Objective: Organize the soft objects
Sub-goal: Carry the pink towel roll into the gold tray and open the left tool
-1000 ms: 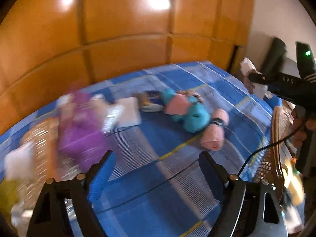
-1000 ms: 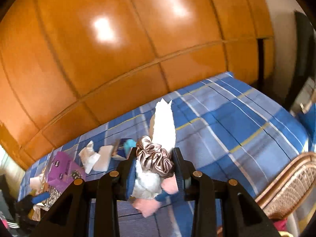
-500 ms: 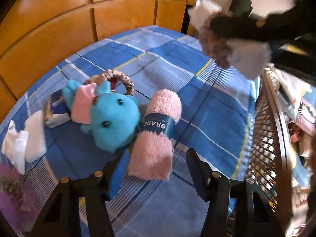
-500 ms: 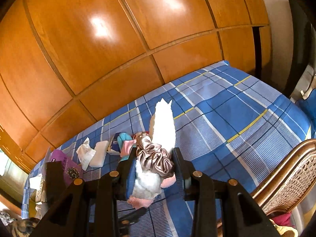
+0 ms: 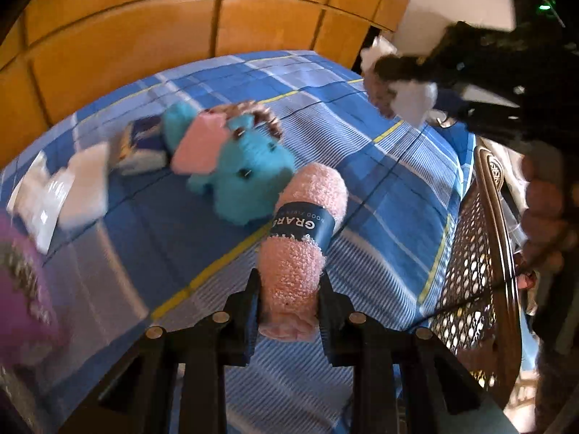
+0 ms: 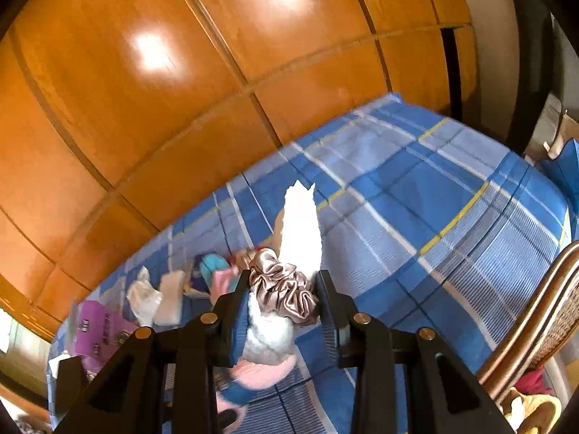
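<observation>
Our left tool (image 5: 287, 302) has just been closing and now pinches the near end of a pink rolled towel (image 5: 302, 242) lying on the blue plaid bed (image 5: 380, 152), its far end just beside a blue plush toy (image 5: 249, 177). Our right tool (image 6: 284, 298) grips a satin scrunchie (image 6: 280, 291) and a white fluffy piece (image 6: 302, 231) above the bed, near a wicker basket (image 6: 532, 332).
</observation>
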A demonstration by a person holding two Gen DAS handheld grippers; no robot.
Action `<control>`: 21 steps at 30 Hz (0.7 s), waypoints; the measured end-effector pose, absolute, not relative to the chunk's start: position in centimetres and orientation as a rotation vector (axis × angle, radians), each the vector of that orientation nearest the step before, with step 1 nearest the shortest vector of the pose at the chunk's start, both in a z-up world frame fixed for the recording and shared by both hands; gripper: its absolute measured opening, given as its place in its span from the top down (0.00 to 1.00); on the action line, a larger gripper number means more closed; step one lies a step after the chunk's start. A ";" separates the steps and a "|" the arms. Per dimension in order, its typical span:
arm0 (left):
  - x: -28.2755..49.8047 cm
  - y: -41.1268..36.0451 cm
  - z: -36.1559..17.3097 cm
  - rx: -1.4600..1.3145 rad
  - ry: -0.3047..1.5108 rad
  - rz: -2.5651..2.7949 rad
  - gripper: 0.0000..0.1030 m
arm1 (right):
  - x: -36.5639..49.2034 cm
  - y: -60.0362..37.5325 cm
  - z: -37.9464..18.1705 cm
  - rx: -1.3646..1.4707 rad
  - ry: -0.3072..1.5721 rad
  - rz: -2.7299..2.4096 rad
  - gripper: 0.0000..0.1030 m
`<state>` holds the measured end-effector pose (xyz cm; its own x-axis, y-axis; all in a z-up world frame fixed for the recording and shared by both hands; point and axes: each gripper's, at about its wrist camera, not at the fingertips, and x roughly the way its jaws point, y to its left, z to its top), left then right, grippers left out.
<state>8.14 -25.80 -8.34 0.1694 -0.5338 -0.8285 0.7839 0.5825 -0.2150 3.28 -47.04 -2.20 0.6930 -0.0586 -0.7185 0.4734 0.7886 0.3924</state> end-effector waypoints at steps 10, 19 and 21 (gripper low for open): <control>8.7 -21.5 -5.2 0.180 0.972 -0.883 0.74 | 6.0 -47.7 -5.3 0.707 0.825 -0.445 0.67; 12.8 -22.9 1.4 0.130 0.879 -0.844 0.74 | 6.0 -46.6 -4.2 0.616 0.780 -0.441 0.67; 14.8 -23.2 3.1 0.120 0.861 -0.811 0.74 | 6.0 -46.6 -4.2 0.621 0.778 -0.432 0.67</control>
<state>14.82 -23.22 3.14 0.3795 -0.5869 -0.7152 0.6787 0.7020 -0.2159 6.03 -46.60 -4.23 0.6413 -0.1332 -0.7556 0.5708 0.7409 0.3538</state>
